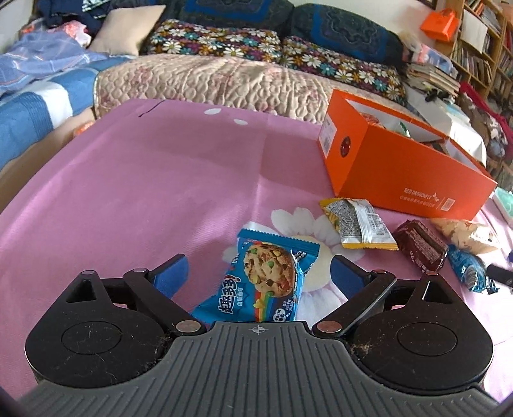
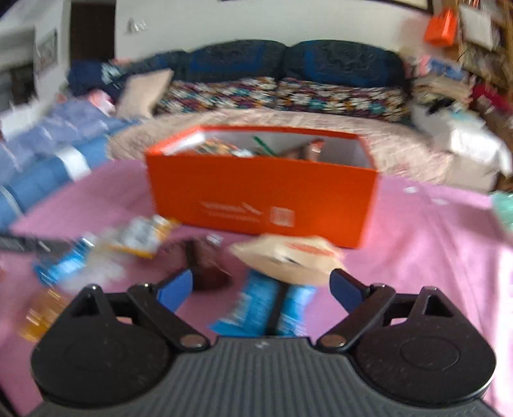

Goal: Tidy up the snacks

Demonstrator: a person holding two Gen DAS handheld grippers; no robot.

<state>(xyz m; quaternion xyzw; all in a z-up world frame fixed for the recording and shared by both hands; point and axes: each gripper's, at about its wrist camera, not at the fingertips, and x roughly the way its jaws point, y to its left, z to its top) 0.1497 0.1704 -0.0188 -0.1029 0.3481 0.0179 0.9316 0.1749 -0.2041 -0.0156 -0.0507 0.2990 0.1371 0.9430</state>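
Snack packets (image 1: 359, 224) beside orange box (image 1: 394, 170), pink sheet (image 1: 144, 192)

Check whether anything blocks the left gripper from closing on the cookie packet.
Nothing visible does. The cookie packet lies on the pink sheet between the open fingers of the left gripper. The yellow packet lies apart, nearer the orange box.

A pink sheet (image 1: 144, 179) covers the bed, with floral pillows (image 1: 218, 40) and dark blue cushions (image 1: 340, 30) behind. A bookshelf (image 1: 487, 41) stands at the right against a white wall (image 2: 256, 22).
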